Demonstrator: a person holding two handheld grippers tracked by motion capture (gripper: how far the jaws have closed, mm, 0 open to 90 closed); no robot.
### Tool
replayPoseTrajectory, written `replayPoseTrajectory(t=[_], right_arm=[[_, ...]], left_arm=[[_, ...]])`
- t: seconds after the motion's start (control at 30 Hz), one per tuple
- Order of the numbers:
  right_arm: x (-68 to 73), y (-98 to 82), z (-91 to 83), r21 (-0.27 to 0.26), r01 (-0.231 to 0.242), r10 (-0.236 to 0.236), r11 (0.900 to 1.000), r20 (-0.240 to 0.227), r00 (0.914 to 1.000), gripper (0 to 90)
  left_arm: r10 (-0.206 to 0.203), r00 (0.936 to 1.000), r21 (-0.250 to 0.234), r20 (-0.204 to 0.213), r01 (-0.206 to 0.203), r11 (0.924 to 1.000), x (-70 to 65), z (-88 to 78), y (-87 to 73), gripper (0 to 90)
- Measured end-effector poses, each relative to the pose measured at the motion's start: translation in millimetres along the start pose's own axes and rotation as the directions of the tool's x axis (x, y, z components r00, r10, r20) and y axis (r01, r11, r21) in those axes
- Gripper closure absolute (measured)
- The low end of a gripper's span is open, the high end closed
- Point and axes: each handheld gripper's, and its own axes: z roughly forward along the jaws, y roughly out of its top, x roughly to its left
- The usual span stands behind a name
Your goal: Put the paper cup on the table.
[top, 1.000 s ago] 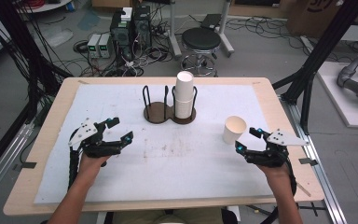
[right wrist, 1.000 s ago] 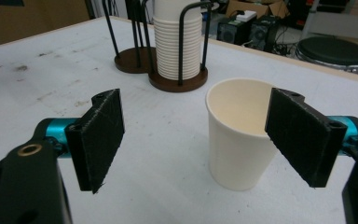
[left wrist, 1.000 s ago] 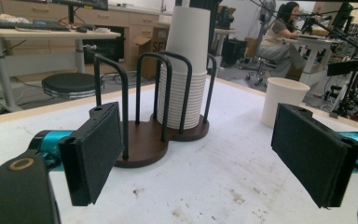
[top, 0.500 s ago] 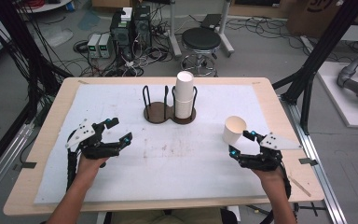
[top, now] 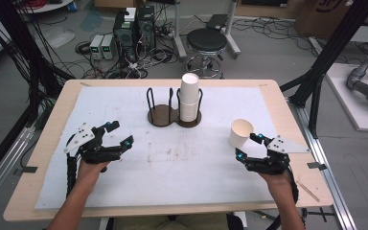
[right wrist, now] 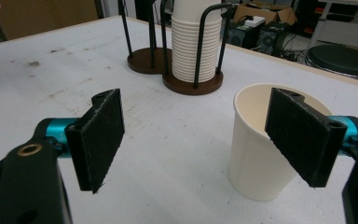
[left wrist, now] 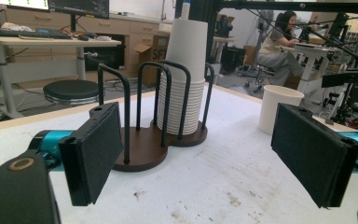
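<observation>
both tongs, left (top: 119,134) and right (top: 252,145), gape released; we risk tipping the lone white paper cup (top: 240,133) if our right jaw clips its rim.

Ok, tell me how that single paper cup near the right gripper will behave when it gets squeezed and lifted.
The paper cup looks thin-walled and empty, so it is probably very light and may dent under a hard squeeze. It stands upright on its narrower base, so a sideways nudge from the open right gripper could likely tip or slide it.

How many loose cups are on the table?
1: the cup stands by the right claw, apart from the stack in the holder; the stack's own count is unclear.
</observation>
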Motion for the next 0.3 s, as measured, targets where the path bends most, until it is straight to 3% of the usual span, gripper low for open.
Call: replayPoseTrajectory(t=[0.3], right_arm=[[-1.0, 0.1, -1.3, -0.007, 0.004, -0.004, 1.000, 0.011, 0.9999, 20.1]], left_arm=[[0.002, 1.0000, 0.004, -0.004, -0.002, 1.0000, 0.6, 1.2, -0.5, 16.5]])
